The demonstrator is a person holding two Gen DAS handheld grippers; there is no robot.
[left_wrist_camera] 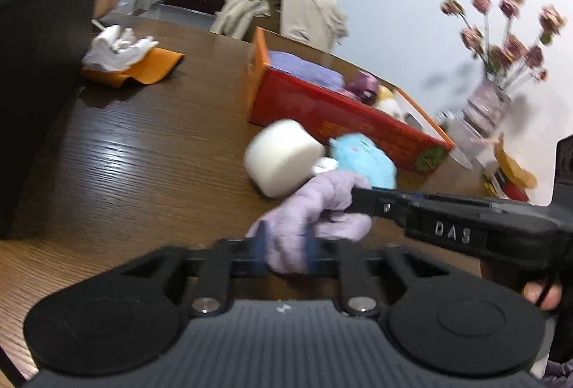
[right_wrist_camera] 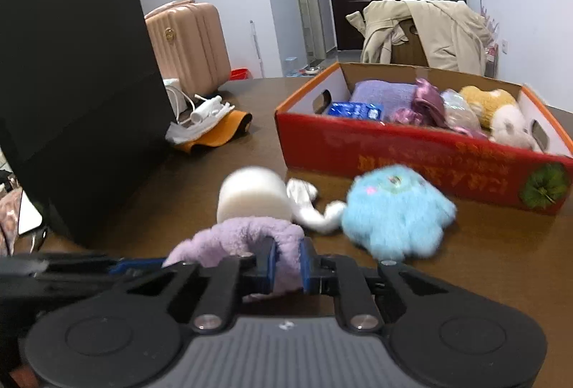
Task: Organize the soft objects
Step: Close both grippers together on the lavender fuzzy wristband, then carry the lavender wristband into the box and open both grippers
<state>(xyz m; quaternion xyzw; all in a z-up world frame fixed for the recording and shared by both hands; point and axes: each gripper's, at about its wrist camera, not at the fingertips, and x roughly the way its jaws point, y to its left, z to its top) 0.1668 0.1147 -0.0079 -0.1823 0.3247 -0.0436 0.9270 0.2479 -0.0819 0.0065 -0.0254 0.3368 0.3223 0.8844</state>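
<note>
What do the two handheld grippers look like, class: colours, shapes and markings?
Both the left gripper and right gripper have black linkage arms with silver pivot bolts, round black side discs, a grey ribbed body and blue pads. The right one bears raised "DAS" lettering.

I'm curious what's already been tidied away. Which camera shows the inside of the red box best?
The right wrist view: it looks over the red box's front wall, showing a purple towel, blue packet and plush toys inside. The left wrist view sees the box tilted and blurred, with mostly its outer side and only the tops of its contents.
</note>
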